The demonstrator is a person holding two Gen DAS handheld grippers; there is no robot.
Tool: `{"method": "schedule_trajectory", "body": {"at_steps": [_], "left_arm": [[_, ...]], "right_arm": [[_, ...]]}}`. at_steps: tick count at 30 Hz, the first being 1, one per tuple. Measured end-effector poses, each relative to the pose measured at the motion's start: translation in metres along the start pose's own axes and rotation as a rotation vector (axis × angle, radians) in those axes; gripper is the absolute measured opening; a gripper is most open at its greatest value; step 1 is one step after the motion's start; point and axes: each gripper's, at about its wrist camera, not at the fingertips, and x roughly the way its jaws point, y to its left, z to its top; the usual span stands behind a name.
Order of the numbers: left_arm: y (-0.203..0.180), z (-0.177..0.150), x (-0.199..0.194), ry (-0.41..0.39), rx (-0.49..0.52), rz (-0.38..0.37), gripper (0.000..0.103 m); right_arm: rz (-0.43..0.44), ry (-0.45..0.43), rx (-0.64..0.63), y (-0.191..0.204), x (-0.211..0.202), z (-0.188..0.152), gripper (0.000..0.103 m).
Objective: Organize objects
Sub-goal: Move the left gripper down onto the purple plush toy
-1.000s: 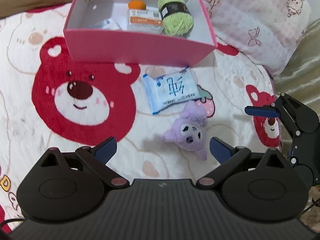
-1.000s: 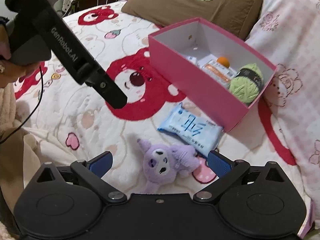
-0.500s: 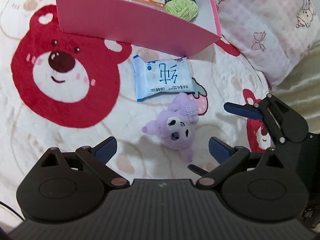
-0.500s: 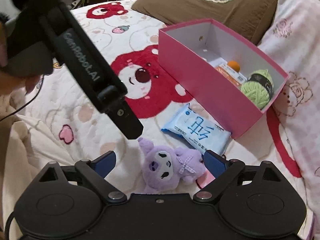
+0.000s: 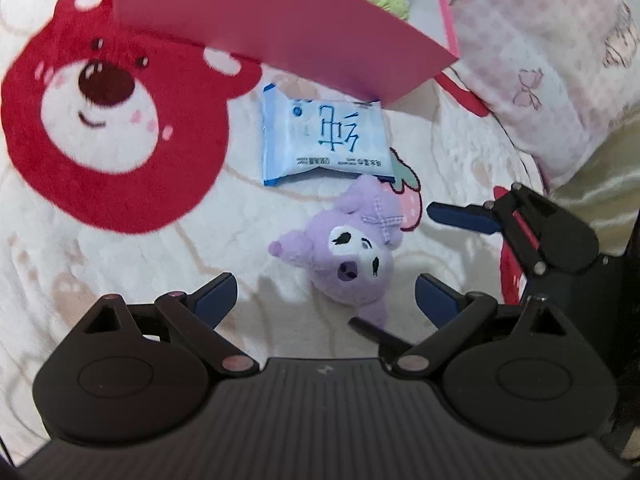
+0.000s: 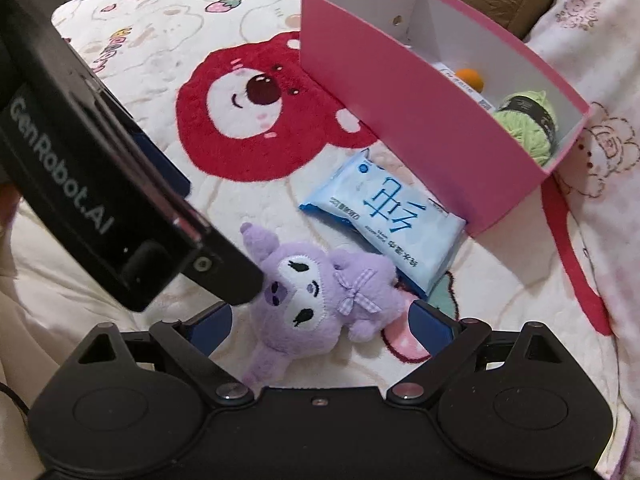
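Both tongs empty – left tongs (image 5: 326,300) closing, right tongs (image 6: 320,322) wide; one plush (image 6: 320,292), one wipes pack (image 6: 384,216)

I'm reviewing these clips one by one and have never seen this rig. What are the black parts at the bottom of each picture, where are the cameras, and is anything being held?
There is no robot arm: a person holds a two-finger gripper in each hand, and a camera on each looks forward along its fingers. The black parts are the left gripper in the left view and the right gripper in the right view. On the bear-print blanket lie a purple plush toy and a blue tissue pack, beside a pink box holding green yarn and an orange ball. Nothing is held. The right gripper is open around the toy without touching it; the left one's jaws are closing slightly, gripping nothing.
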Motion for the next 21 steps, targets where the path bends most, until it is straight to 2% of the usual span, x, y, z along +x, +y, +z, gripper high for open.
{"method": "schedule_trajectory", "body": {"at_steps": [5,7,13,16,19,21], "left_arm": [[0.005,0.003,0.002,-0.039,0.002,0.014,0.094],[0.011,0.004,0.006,-0.033,-0.024,-0.009,0.084],[0.019,-0.002,0.022,-0.004,-0.055,-0.055,0.067],[0.021,-0.005,0.028,0.005,-0.075,-0.084,0.058],[0.025,-0.008,0.033,0.002,-0.096,-0.088,0.049],[0.028,-0.009,0.038,0.008,-0.108,-0.088,0.048]], "right_arm": [[-0.023,-0.002,-0.073,0.009,0.013,-0.002,0.097],[-0.038,-0.015,-0.112,0.013,0.018,-0.004,0.097],[-0.05,-0.002,-0.144,0.008,0.033,-0.004,0.097],[-0.023,0.013,-0.153,0.003,0.039,-0.005,0.097],[-0.017,0.032,-0.175,0.002,0.047,-0.006,0.097],[-0.016,0.047,-0.18,-0.001,0.053,-0.006,0.097]]}}
